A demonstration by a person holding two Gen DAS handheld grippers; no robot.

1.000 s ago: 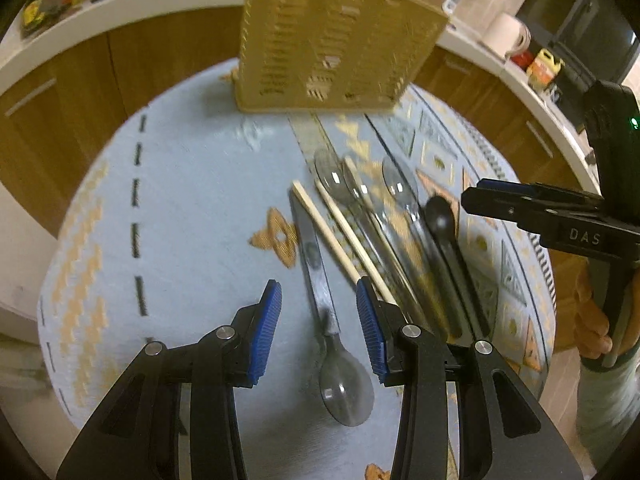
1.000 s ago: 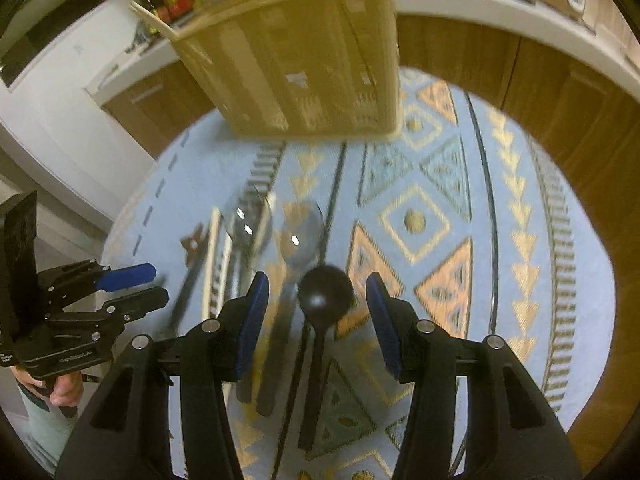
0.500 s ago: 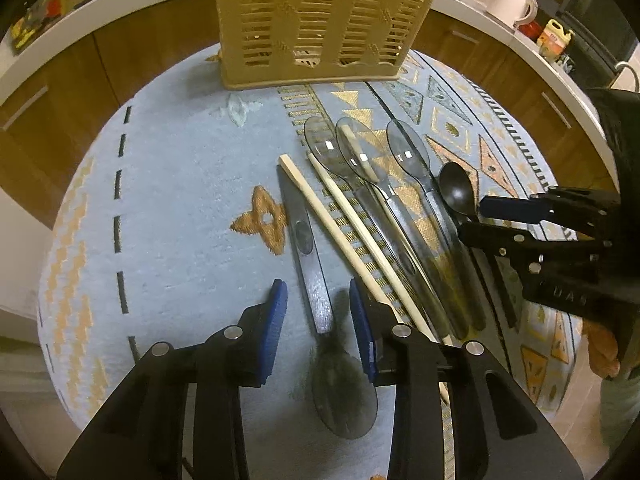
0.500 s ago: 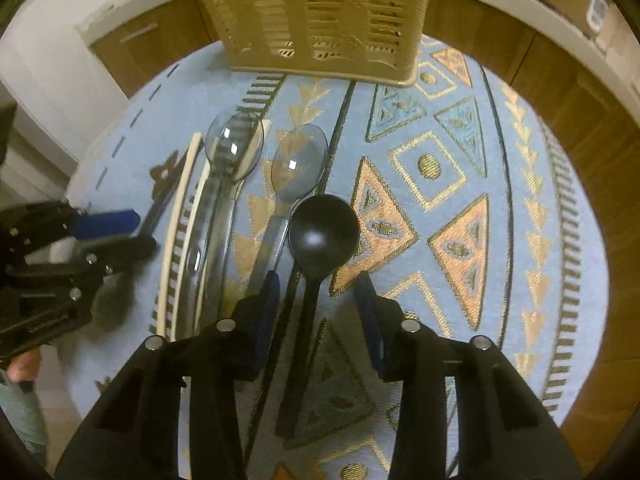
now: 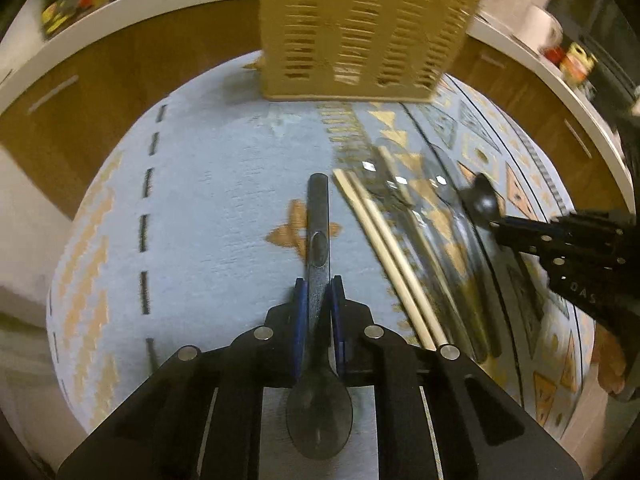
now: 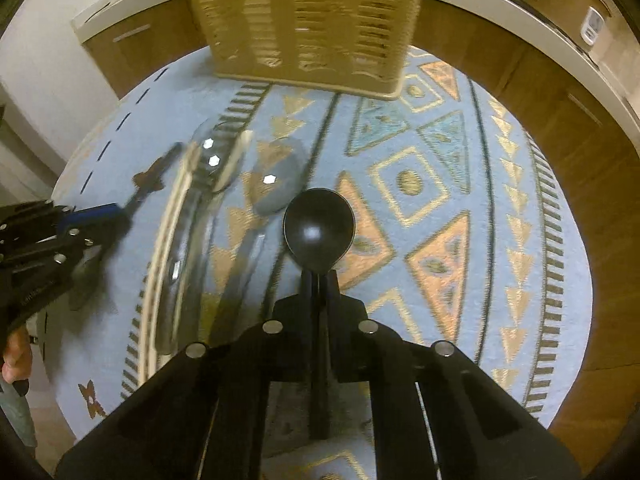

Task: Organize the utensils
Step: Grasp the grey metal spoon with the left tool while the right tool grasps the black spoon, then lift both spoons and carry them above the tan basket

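Brown kitchen cupboards [image 5: 120, 92] with a white counter on top curve around a round table covered by a blue patterned tablecloth [image 5: 224, 184]. At the far side of the table stands a tall tan plastic utensil basket [image 5: 360, 36] with slotted walls; what is inside it cannot be seen. Near the middle of the cloth lie the things not yet put away: two pale wooden chopsticks [image 5: 384, 248] side by side, and just beside them some clear plastic spoons [image 6: 224, 168], blurred so their number is hard to tell. The left gripper [image 5: 319, 308] is squeezed tight on the handle of a smoky grey plastic spoon [image 5: 319, 232], with the bowl of the spoon toward the camera and the handle pointing at the basket. The right gripper [image 6: 319, 280] is pinched on the handle of a black plastic spoon [image 6: 319, 228], its round bowl pointing forward. It looks like the job is only starting: two spoons are picked, none seen in the basket, and the rest wait.
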